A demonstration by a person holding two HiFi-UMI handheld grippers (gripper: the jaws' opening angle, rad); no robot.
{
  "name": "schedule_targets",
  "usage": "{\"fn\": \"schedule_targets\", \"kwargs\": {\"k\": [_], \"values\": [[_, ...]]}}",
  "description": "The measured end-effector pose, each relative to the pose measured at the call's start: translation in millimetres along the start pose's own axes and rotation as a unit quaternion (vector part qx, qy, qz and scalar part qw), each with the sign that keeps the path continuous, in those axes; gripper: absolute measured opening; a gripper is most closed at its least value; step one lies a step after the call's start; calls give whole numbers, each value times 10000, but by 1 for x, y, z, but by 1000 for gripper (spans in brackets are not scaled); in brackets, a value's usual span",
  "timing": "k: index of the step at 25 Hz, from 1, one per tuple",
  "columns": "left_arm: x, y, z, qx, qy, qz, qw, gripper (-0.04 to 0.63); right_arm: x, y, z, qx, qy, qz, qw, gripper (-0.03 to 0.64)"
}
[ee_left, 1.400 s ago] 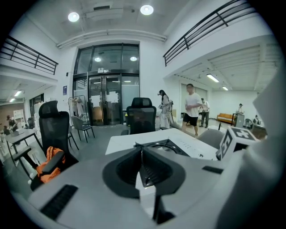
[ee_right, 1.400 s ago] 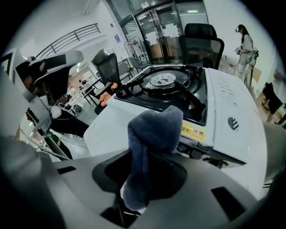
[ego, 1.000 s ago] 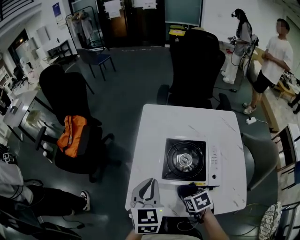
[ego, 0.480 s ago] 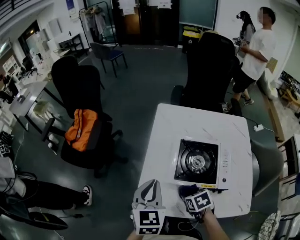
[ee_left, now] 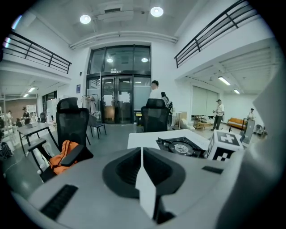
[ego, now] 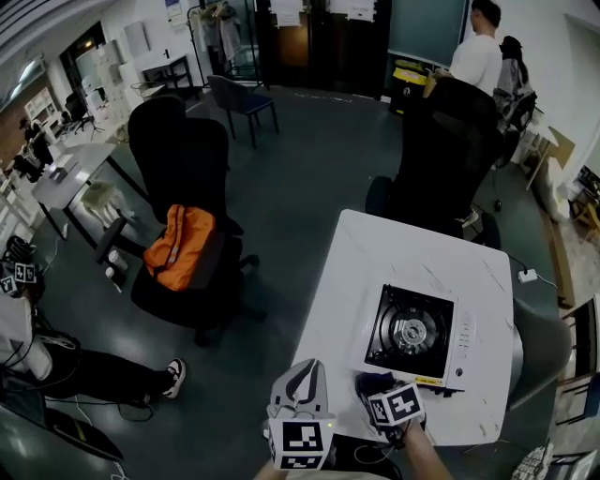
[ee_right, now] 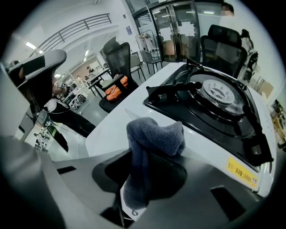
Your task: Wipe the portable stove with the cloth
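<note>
Right gripper view: the right tongs (ee_right: 135,179) grip a bunched blue-grey cloth (ee_right: 154,134), which sticks up from between the jaws just near of the portable stove (ee_right: 210,100). In the head view the stove sits on the near right part of the white worktop (ego: 375,253), and both tongs hover at its near edge. The left tongs (ee_left: 142,154), to the left, have their jaws pressed together with nothing between them.

A dark grey floor (ego: 291,178) spreads through a high, white-walled hall. Black office chairs (ego: 180,159) stand near a white tabletop (ego: 403,246), with an orange bag (ego: 183,246) on one seat. Round ceiling lights (ee_left: 156,11) shine above glass doors (ee_left: 117,98) and railed balconies (ee_left: 214,29).
</note>
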State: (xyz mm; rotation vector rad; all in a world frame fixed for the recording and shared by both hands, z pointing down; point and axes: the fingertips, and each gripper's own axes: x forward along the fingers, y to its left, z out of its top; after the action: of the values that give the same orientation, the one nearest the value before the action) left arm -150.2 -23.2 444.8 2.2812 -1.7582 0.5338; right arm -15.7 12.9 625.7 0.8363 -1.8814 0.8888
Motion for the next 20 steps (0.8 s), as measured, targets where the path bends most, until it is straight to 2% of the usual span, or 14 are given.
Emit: {"fn": "schedule_targets", "kwargs": {"k": [8, 20], "values": [[-10, 18, -10, -85, 41, 151, 9998, 21, 8, 14, 10, -143, 45, 30, 9999, 106], [-17, 26, -17, -9, 68, 56, 10000, 21, 12, 38, 22, -185, -137, 96, 9997, 106]]}}
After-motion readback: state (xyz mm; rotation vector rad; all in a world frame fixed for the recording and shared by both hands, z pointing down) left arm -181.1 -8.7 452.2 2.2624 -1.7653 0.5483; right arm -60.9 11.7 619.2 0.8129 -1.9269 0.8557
